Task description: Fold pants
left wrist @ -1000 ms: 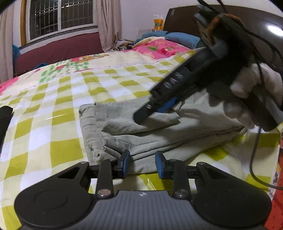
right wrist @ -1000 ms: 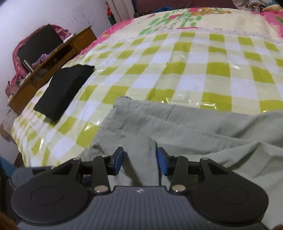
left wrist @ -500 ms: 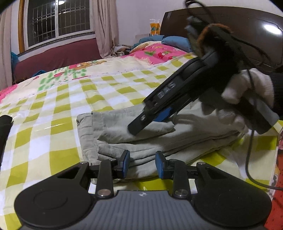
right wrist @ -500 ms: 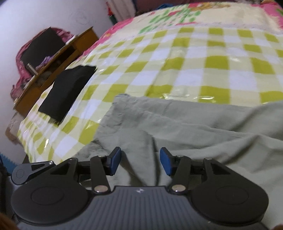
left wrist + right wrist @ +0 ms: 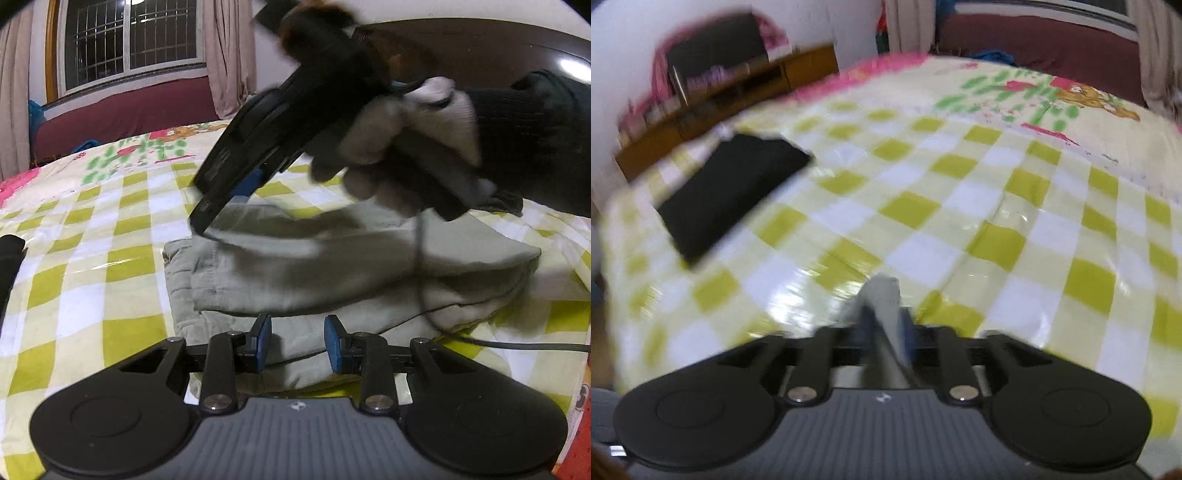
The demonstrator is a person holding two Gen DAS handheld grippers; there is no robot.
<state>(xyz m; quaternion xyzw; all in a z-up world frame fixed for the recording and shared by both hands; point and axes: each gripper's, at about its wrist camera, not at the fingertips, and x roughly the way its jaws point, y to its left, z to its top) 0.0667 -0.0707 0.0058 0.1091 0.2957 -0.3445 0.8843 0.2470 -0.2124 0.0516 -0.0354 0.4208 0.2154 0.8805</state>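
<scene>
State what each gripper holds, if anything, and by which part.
The right gripper is shut on the grey-green pants, pinching a fold of cloth at an edge of the top layer. The left gripper is open and holds nothing.

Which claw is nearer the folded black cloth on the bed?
Cannot say. Left claw is open, low at the grey pants' near edge. Right claw, lifted, pinches a pants fold; black cloth lies ahead-left.
</scene>
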